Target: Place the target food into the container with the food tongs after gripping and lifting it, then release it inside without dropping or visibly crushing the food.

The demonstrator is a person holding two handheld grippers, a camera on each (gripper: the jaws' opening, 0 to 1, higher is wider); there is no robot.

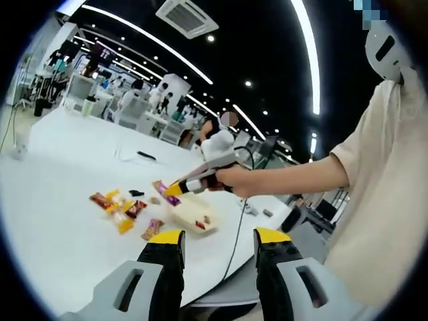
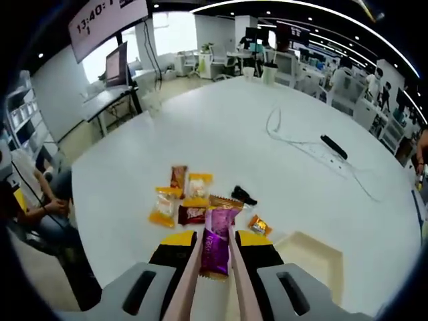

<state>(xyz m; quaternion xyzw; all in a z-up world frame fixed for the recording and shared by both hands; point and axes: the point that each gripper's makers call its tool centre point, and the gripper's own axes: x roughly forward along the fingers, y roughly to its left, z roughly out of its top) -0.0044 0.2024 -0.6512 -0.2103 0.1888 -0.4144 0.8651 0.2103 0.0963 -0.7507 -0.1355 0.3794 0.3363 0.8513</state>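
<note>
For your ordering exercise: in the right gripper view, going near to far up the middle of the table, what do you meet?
Purple packet held in the tongs → dark red packet → pale yellow packet → white cable.

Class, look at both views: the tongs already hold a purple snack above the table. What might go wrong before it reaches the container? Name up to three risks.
1. The purple packet is pinched only along its sides by thin tongs in the right gripper, so it may slip out.
2. The container sits off to one side, so an early release would likely drop the packet onto the table.
3. Squeezing harder could crush the food.
</note>
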